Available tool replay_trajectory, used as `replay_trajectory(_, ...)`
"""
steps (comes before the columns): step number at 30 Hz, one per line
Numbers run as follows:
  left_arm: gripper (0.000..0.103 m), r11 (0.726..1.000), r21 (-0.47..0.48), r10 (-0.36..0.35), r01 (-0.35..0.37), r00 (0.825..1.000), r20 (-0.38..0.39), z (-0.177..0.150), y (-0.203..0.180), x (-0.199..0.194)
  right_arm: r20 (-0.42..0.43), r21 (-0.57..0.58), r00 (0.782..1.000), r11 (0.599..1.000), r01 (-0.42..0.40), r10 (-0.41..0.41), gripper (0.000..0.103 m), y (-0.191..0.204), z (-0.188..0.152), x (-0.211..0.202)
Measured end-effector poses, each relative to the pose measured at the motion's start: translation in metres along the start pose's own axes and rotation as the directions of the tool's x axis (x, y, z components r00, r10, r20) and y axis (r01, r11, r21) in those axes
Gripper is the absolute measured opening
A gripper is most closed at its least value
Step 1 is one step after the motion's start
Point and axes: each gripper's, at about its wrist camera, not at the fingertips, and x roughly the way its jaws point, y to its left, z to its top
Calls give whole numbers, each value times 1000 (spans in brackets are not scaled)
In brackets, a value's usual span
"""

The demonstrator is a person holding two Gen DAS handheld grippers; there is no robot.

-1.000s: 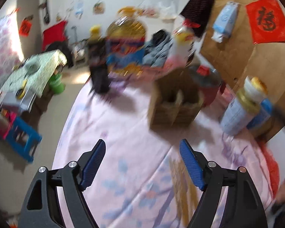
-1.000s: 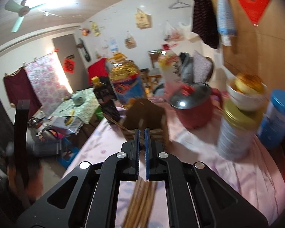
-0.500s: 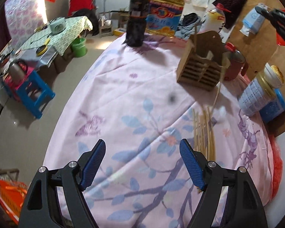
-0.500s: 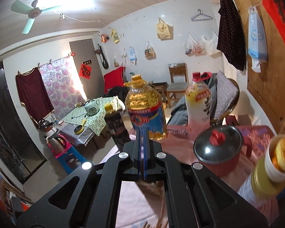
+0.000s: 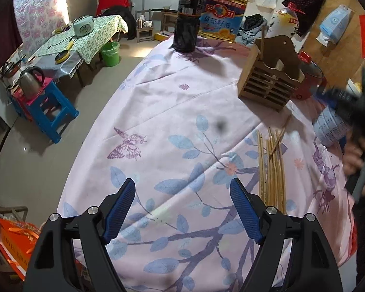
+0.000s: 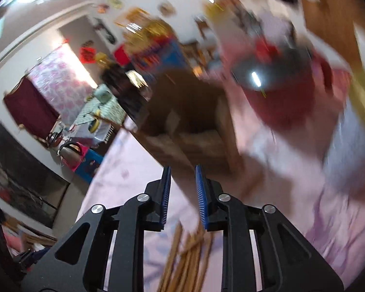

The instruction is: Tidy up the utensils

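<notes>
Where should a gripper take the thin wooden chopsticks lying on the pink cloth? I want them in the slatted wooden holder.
Probably one thin wooden chopstick at mid-length, from above, jaws across its width: they lie flat, nearly parallel and bunched, so a low side approach would meet the pink cloth.

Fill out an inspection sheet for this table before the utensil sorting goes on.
Surface: pink flowered tablecloth, one dark spot.
Job's things: loose chopsticks lying flat; wooden holder upright behind them, one stick inside.
Clutter: dark bottle, oil jug, red pot, tin.
Grippers: left claw wide open, empty; right claw opening above the chopsticks, nothing between its pads.
Cables: nothing seen on the table.
Surroundings: blue stool with kettle, green bucket, side table.
</notes>
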Motion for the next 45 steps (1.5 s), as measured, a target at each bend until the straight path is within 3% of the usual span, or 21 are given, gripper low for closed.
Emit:
replay_trajectory(3,79,1000,19,-8,8,1000,-6,1,-6,2,-112,160,994,987,4,14,27,-39,-13,25)
replay_trajectory(5,79,1000,29,-11,11,1000,-13,0,-10,3,-140,273,989,962,-4,43,27,-59,-14,37)
replay_trajectory(7,79,999,40,-11,12,1000,-25,-2,-13,5,-165,310,986,951,21,33,27,-64,-12,50)
replay_trajectory(11,79,999,47,-8,9,999,-36,-6,-13,6,-233,288,969,946,150,-82,27,-56,-1,78)
replay_trajectory(13,79,999,48,-5,6,999,-36,-8,-11,5,-276,251,943,934,255,-184,27,-51,0,91)
replay_trajectory(16,79,999,45,11,-9,999,-36,-10,-5,3,-303,238,918,912,333,-256,27,-51,-2,106)
replay_trajectory(19,79,1000,25,8,-7,999,-43,-8,3,4,-276,211,909,903,374,-312,16,-49,-2,114)
replay_trajectory(20,79,1000,22,5,-4,999,-44,-8,5,5,-270,216,915,908,360,-299,9,-49,-4,116)
replay_trajectory(22,79,1000,23,1,0,999,-43,-6,6,5,-235,245,932,911,331,-276,6,-53,-11,111)
replay_trajectory(26,79,999,46,-18,19,999,-35,-1,0,6,-92,252,983,951,177,-159,6,-42,-26,68)
replay_trajectory(28,79,998,61,-31,33,999,-39,1,-6,8,3,230,995,968,98,-101,6,-33,-28,41)
replay_trajectory(30,79,996,79,-45,49,998,-47,2,-14,11,107,185,992,982,43,-64,6,-21,-27,12)
replay_trajectory(32,79,994,96,-55,60,997,-52,3,-21,13,221,123,974,992,29,-55,6,-6,-24,-11)
replay_trajectory(33,79,992,105,-60,65,997,-52,4,-25,14,312,73,948,996,44,-65,6,8,-20,-27)
replay_trajectory(35,79,989,127,-66,71,997,-49,4,-34,13,410,22,909,997,70,-73,6,25,-5,-46)
replay_trajectory(38,79,987,137,-74,81,996,-52,3,-40,12,578,-47,814,993,113,-65,6,49,13,-61)
replay_trajectory(42,79,991,126,-44,51,997,-63,-1,-36,12,682,-59,730,990,128,-54,6,63,42,-62)
replay_trajectory(45,79,995,97,-9,16,997,-72,-2,-25,12,724,-54,688,990,129,-51,6,61,59,-50)
